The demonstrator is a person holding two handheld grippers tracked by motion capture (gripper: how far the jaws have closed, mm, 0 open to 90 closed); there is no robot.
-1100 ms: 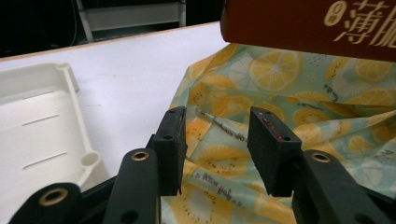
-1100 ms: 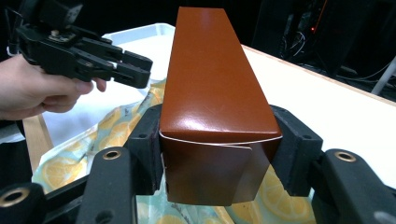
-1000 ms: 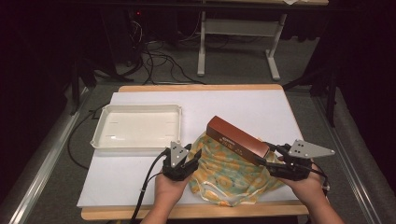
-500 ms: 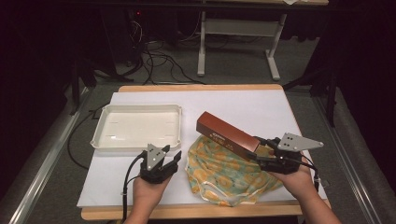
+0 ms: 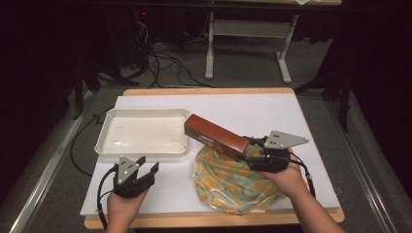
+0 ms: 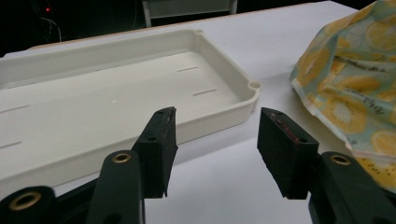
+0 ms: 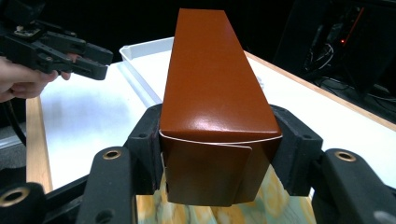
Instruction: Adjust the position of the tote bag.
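High view: right gripper [image 5: 252,148] clamped on the near end of a brown carton [image 5: 216,135], held lifted over a yellow-patterned cloth bag [image 5: 235,179]; the carton's far end now points toward the right edge of the white tray [image 5: 141,151], further left than a second ago. Left gripper [image 5: 145,165], earlier touching the bag's left edge, now sits well left of it, near the tray's near rim; jaws apart with nothing between them, having just been opening. Bag lies at the near right of the white table cover [image 5: 252,107], slacker than before
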